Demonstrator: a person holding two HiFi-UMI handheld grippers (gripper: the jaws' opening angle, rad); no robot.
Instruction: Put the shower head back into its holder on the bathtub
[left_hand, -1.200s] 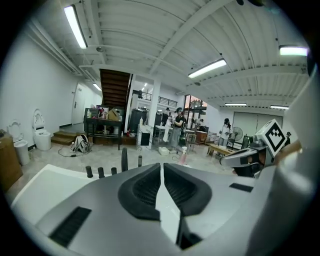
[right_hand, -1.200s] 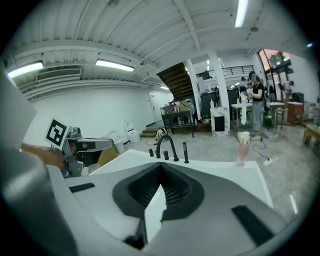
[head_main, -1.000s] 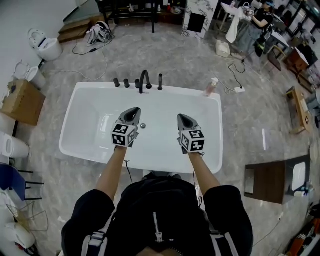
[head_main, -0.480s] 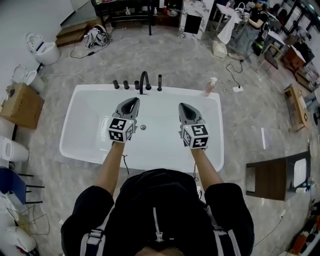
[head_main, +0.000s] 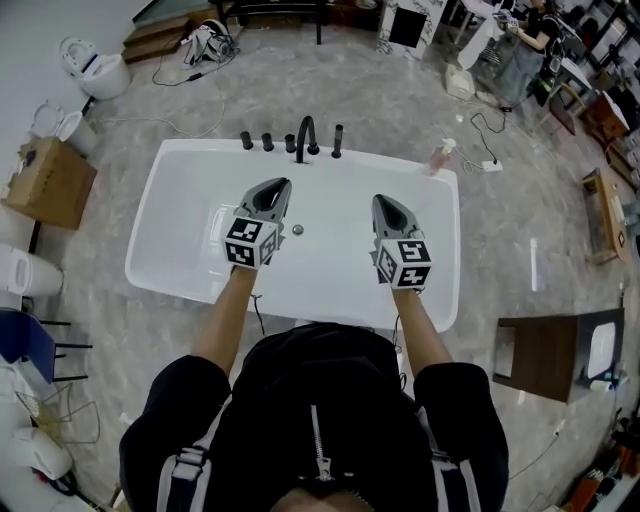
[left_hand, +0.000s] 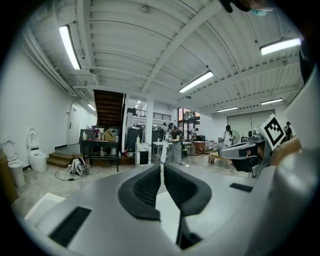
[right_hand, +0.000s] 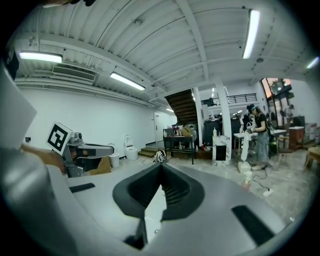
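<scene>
Jaws together and empty on left gripper (head_main: 281, 185) and right gripper (head_main: 381, 201), both above tub (head_main: 160, 220). Shower head (head_main: 337, 141) stands upright on far rim, just right of faucet (head_main: 306, 134), apart from both.

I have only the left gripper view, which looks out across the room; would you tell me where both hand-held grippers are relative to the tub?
Observer: Both hang over the white bathtub. The left hand-held gripper is just above the drain in the head view, and the right hand-held gripper is well apart from it.
Operator: Is the right one holding anything?
Observer: No. In the right gripper view its jaws are together with nothing between them.
Operator: What sits on the far rim?
Observer: A row of black fittings with a curved faucet, and a pink bottle near the right corner.
</scene>
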